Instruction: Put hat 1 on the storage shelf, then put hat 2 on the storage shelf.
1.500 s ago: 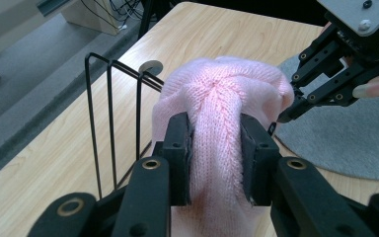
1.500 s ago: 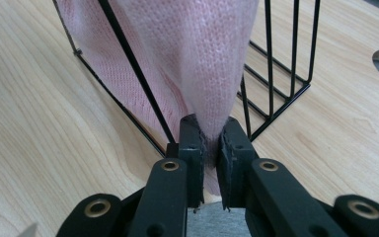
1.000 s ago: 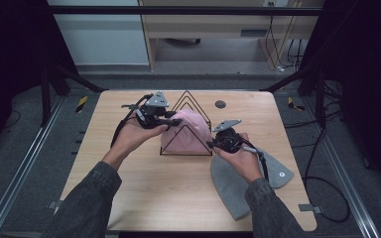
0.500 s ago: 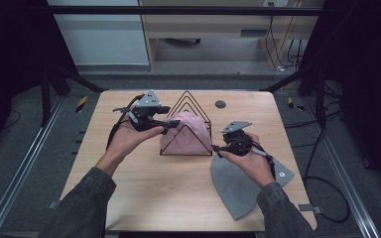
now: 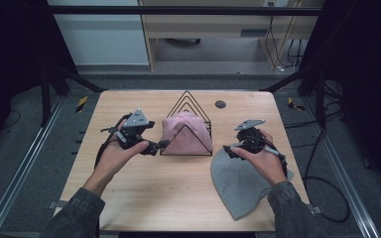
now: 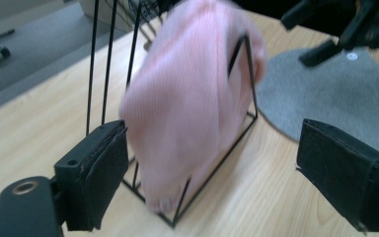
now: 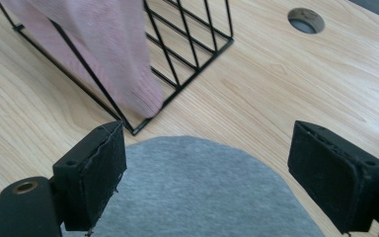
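A pink cloth (image 5: pixel 186 131) hangs draped over a black wire rack (image 5: pixel 187 95) at the table's middle. My left gripper (image 5: pixel 161 146) is just left of the rack's near corner. Its jaws have just been opening and now stand open; in the left gripper view (image 6: pixel 212 173) the pink cloth (image 6: pixel 187 98) hangs ahead of them, untouched by the pads. My right gripper (image 5: pixel 228 148) is to the right of the rack, over the top edge of a flat grey cloth (image 5: pixel 238 183). Its jaws have also just been opening and are open (image 7: pixel 207 173), with nothing gripped and the grey cloth (image 7: pixel 197 187) beneath.
The wooden table (image 5: pixel 168 193) has a round cable hole (image 5: pixel 220 104) behind the rack. Metal frame rails run along both sides of the table. A cable trails from each gripper.
Both grippers have opened and drawn away from the rack, the left one leftward and down, the right one rightward. The pink cloth they were holding now hangs on the rack by itself.
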{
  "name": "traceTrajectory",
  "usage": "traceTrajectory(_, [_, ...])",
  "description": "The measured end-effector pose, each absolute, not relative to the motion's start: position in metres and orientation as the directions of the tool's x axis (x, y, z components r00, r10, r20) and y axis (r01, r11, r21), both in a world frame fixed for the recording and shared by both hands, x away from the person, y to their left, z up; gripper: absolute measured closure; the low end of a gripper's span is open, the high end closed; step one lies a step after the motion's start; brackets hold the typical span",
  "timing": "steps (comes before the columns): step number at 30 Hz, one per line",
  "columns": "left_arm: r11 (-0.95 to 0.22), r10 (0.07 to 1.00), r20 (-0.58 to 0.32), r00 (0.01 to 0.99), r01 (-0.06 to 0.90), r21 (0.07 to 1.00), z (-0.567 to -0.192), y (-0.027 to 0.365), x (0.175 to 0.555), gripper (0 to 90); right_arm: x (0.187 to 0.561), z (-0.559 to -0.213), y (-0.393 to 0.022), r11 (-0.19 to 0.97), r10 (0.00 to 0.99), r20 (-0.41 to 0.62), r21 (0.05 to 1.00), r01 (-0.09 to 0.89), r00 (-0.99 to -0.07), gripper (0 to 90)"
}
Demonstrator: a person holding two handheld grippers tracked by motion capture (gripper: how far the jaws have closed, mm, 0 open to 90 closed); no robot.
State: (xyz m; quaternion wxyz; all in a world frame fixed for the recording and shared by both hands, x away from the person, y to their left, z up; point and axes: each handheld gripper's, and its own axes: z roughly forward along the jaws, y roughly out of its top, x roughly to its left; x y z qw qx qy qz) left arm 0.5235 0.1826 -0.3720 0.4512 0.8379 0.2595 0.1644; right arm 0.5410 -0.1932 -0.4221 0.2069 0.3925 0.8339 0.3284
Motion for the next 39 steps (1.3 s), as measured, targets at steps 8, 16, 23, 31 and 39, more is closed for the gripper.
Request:
traceTrajectory(8, [-0.436,0.633,0.0,0.774,0.358,0.826,-0.413,0.201,0.502,9.0,0.544,-0.424,-0.216,0.453,0.819,-0.074,0.692,0.562,-0.569,24.6])
traceTrajectory(16, [-0.472,0.676,0.006,0.737,0.428,0.771,-0.447,0.209,0.484,9.1,0.556,-0.429,-0.245,0.422,0.852,-0.059,0.667,0.615,-0.521,34.1])
traceTrajectory(23, [-0.531,0.684,0.05,0.727,0.45,0.718,-0.455,0.209,0.474,9.0,0.565,-0.442,-0.263,0.399,0.873,-0.022,0.608,0.686,-0.488,40.8])
traceTrajectory(31, [-0.554,0.693,0.063,0.718,0.475,0.683,-0.461,0.212,0.465,9.0,0.575,-0.452,-0.274,0.388,0.886,-0.015,0.571,0.724,-0.463,47.6])
traceTrajectory(39, [-0.559,0.693,0.053,0.719,0.49,0.669,-0.463,0.212,0.465,9.1,0.585,-0.456,-0.273,0.434,0.873,-0.012,0.473,0.767,-0.487,47.3])
